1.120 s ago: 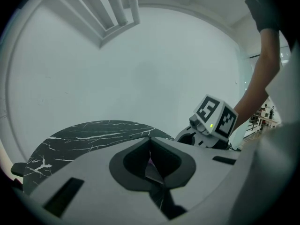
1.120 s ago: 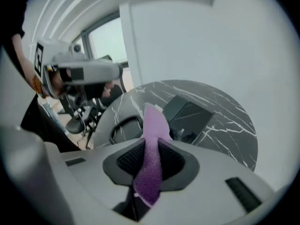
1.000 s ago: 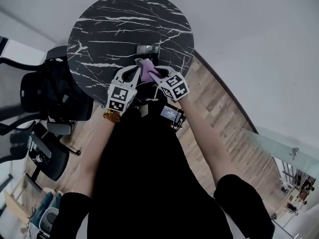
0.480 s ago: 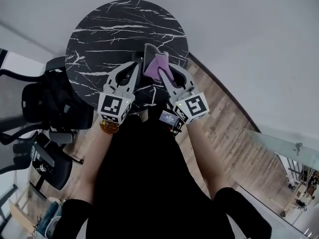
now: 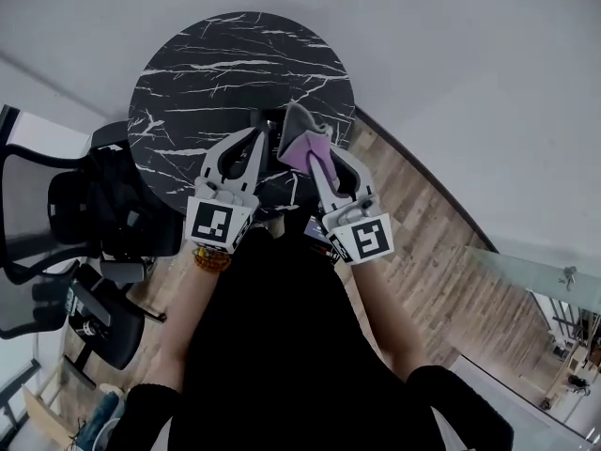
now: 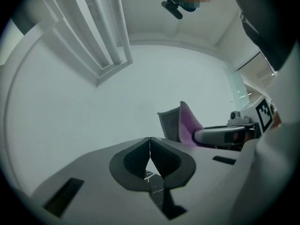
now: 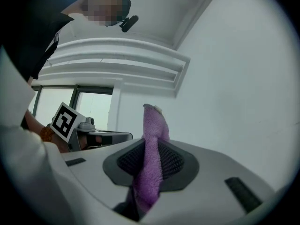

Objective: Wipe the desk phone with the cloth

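Note:
My right gripper (image 5: 311,154) is shut on a purple and grey cloth (image 5: 302,137), which stands up from the jaws above the round black marble table (image 5: 216,73). In the right gripper view the cloth (image 7: 153,144) is pinched between the ribbed pads and the jaws point up at a white wall. My left gripper (image 5: 257,139) is beside it, shut and empty; its pads (image 6: 157,156) meet with nothing between them. A small dark object (image 5: 270,118), possibly the phone, lies on the table behind the cloth, mostly hidden.
Black office chairs (image 5: 75,209) stand left of the table. Wooden floor (image 5: 413,224) runs along its right side, with a glass railing (image 5: 526,275) further right. White wall lies behind the table.
Both grippers have lifted off the table's near edge and drawn apart. The cloth has gone up with the right gripper and now stands upright.

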{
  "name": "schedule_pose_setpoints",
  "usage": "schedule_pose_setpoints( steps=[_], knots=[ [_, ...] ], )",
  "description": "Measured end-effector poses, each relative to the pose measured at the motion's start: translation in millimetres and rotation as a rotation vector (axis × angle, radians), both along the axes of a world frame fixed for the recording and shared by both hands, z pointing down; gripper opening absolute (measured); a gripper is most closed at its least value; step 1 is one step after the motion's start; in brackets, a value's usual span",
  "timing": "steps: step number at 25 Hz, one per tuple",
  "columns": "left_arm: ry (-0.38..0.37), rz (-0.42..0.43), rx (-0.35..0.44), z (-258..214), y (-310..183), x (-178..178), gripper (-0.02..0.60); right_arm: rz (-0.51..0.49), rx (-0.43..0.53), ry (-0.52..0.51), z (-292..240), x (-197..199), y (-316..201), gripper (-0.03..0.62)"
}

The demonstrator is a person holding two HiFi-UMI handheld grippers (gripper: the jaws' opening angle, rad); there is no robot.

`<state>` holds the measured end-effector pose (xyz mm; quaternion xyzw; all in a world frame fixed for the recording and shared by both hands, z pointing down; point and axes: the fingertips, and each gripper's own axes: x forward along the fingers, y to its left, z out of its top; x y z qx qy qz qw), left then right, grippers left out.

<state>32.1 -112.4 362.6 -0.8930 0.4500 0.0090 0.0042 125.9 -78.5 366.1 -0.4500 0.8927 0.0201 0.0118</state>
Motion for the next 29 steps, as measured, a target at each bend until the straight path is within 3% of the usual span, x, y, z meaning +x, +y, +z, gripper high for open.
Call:
schedule_pose_setpoints(
  steps=[29],
  knots=[
    [-0.01,-0.07,-0.004,8.4,6.2,-29.0,0.012,-0.041,-0.015,-0.008,2.8,-19.1,-6.3,0.081]
  ],
)
